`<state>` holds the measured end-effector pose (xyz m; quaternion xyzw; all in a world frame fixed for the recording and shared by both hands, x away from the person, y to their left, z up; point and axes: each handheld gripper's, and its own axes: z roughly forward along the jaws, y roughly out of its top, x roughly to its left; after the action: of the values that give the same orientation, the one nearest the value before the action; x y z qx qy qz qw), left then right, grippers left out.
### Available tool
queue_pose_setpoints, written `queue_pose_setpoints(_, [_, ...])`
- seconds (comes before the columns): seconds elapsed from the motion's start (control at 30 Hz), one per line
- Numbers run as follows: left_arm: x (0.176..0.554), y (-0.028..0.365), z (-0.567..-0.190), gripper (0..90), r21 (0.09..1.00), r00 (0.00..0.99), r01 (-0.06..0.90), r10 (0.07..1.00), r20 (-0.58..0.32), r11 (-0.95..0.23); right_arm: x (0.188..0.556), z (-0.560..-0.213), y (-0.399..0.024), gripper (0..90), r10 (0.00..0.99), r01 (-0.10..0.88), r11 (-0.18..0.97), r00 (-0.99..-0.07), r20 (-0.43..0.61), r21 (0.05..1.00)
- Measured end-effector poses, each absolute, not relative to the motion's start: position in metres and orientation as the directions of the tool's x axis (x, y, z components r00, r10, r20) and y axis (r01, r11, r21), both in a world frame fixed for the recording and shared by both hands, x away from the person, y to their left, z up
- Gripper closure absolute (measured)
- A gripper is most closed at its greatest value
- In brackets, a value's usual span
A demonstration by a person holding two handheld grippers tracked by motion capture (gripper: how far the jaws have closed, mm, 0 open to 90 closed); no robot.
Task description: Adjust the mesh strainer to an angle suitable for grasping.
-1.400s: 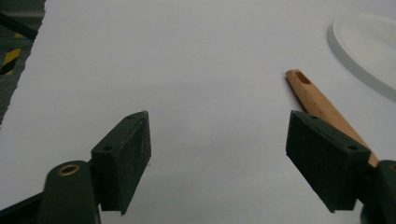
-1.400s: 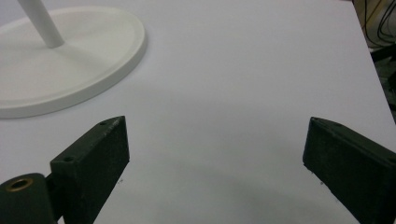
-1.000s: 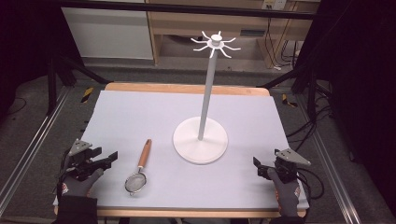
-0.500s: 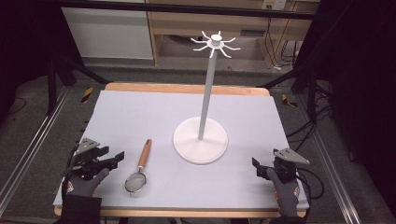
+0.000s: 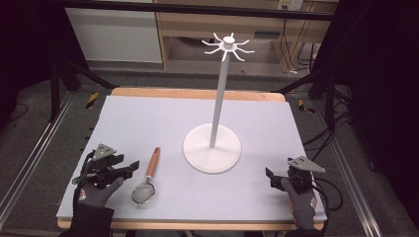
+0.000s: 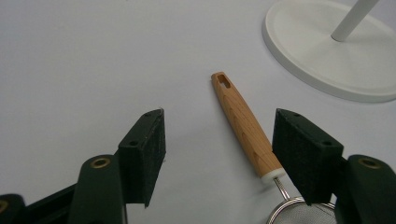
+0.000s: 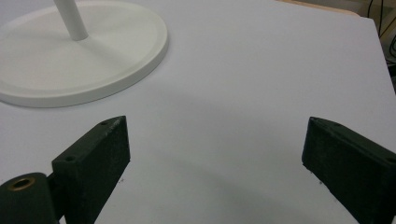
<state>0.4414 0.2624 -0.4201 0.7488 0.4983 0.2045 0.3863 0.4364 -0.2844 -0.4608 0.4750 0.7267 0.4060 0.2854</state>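
A small mesh strainer (image 5: 148,177) with a wooden handle lies on the grey mat, handle pointing away from me. My left gripper (image 5: 132,168) hovers just left of it, jaws open. In the left gripper view the handle (image 6: 243,123) runs between the open jaws, nearer the right one, with the mesh rim (image 6: 299,215) at the bottom; my left gripper (image 6: 224,140) touches nothing. A white hook stand (image 5: 212,148) rises at mid-table. My right gripper (image 5: 272,178) rests open near the front right, and in its own view my right gripper (image 7: 219,144) holds nothing.
The stand's round base (image 7: 70,65) lies ahead and left of the right jaws. Its pole carries a crown of hooks (image 5: 228,45) high above the mat (image 5: 148,123). Cables trail off the table's right edge (image 5: 328,197). A wooden table edge (image 5: 197,94) borders the far side.
My left gripper has shifted right, closer to the strainer's handle. The right gripper has barely moved. The strainer and stand have stayed in place.
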Motion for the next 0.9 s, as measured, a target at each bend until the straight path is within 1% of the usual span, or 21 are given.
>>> queue_pose_setpoints(0.43, [0.453, 0.246, -0.409, 35.3, 0.773, 0.456, 0.582, 0.888, -0.053, -0.253, 0.436, -0.460, -0.285, 8.0, 0.924, 0.464, 0.212, -0.383, -0.022, 0.860])
queue_pose_setpoints(0.9, [0.473, 0.227, -0.419, 37.6, 0.741, 0.463, 0.614, 0.885, -0.058, -0.273, 0.437, -0.461, -0.285, 8.0, 0.921, 0.473, 0.223, -0.390, -0.025, 0.852])
